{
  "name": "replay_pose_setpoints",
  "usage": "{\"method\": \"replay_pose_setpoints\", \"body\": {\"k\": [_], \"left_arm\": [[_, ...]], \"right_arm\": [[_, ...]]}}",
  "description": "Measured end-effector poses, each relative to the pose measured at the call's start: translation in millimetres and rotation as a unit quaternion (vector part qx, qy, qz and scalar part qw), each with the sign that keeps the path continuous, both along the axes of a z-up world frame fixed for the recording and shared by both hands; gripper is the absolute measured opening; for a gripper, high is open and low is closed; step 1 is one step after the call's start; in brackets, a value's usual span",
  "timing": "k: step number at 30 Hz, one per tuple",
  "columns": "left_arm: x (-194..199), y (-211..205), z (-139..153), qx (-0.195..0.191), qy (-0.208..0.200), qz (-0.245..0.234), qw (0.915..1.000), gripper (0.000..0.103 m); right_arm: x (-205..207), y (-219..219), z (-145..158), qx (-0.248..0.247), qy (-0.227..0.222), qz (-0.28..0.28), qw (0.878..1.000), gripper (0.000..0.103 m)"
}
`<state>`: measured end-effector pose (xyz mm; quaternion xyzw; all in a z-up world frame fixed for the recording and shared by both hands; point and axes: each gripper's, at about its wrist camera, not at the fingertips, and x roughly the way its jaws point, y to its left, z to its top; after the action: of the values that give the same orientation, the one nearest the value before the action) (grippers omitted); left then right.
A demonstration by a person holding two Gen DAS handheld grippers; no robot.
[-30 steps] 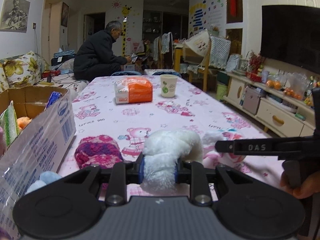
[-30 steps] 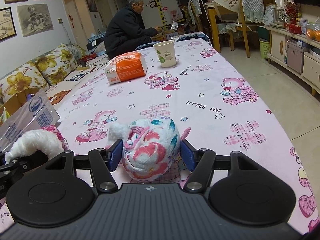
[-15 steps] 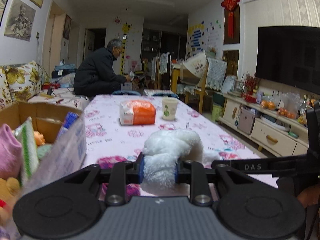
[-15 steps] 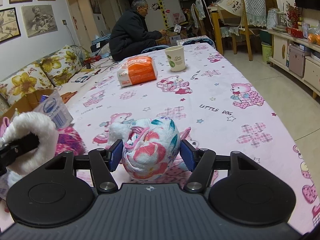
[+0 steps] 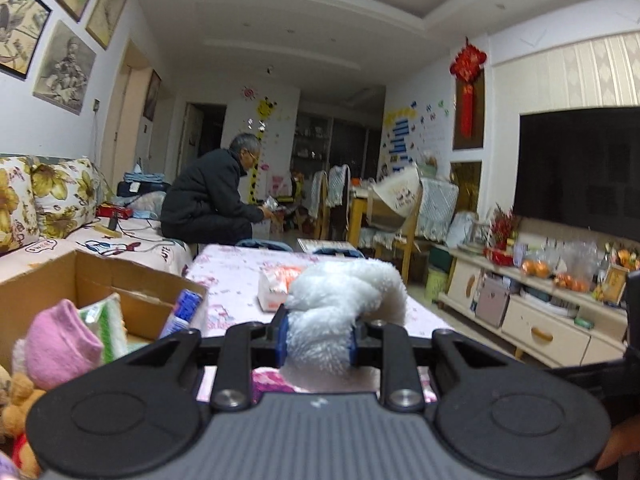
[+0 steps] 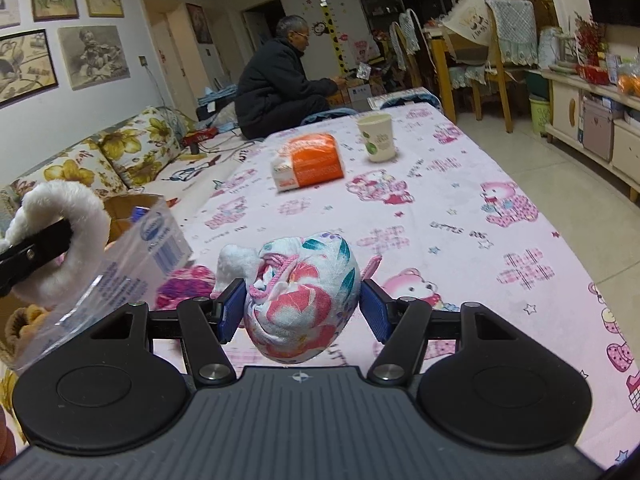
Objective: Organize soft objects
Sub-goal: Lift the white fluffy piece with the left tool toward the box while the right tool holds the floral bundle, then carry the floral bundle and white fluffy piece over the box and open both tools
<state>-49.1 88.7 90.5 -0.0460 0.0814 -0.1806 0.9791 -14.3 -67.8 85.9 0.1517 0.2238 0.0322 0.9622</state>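
My left gripper (image 5: 318,338) is shut on a white fluffy soft toy (image 5: 344,304) and holds it up above the table, beside the cardboard box (image 5: 92,280). The toy also shows at the left of the right wrist view (image 6: 60,236). My right gripper (image 6: 301,308) is shut on a floral fabric pouch (image 6: 304,292) with a pink drawstring, held just above the pink tablecloth (image 6: 460,208). A knitted pink-purple item (image 6: 184,286) lies on the table left of the pouch.
The box holds a pink sock (image 5: 60,344), a green packet (image 5: 108,324) and plush toys (image 5: 20,404); a clear plastic bag (image 6: 120,276) drapes its side. An orange tissue pack (image 6: 308,162) and paper cup (image 6: 378,138) stand further back. A man (image 6: 280,80) sits beyond.
My left gripper has risen with the white toy and moved toward the box, whose inside now shows. The right gripper has lifted slightly with the pouch.
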Motion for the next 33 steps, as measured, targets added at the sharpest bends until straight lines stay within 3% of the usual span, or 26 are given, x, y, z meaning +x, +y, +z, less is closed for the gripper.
{"method": "replay_pose_setpoints", "body": {"k": [17,33], "left_arm": [[-2,61,10,-0.075,-0.028,0.097,0.9921,0.025],[18,128,0,-0.119,0.006,0.245,0.9622,0.025]], "right_arm": [[-4,60,36,-0.032,-0.052,0.079,0.995,0.077],[29,118,55,-0.065,-0.095,0.175,0.978,0.077]]}}
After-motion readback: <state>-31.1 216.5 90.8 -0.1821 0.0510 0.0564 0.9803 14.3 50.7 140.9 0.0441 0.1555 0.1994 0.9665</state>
